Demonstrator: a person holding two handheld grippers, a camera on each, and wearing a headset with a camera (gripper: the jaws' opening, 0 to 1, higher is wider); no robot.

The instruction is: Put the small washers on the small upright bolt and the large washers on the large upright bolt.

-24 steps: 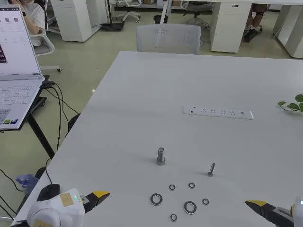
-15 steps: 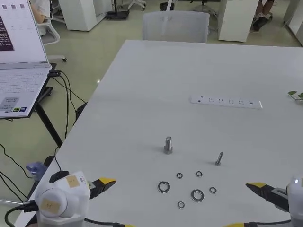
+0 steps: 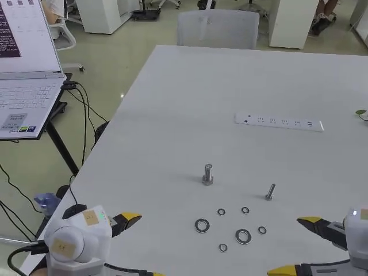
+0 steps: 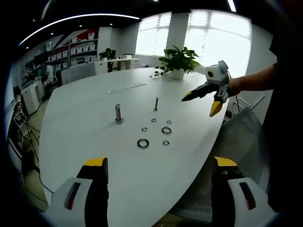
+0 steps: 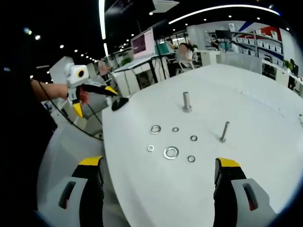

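6 washers (image 3: 197, 225) between left gripper (image 3: 138, 246), right gripper (image 3: 294, 244)

My bench (image 3: 172, 115) is looking smooth and matt, faintly reflecting the light. The large bolt (image 3: 207, 173), small bolt (image 3: 270, 192), 2 large washers (image 3: 202, 225) and 4 small washers (image 3: 221, 212) are gleaming as bare metal. My left tool (image 4: 161, 161) and right tool (image 5: 158, 161) are showing smooth plastic shells, slightly glossy. The power strip (image 3: 279, 122) is looking like matt plastic.
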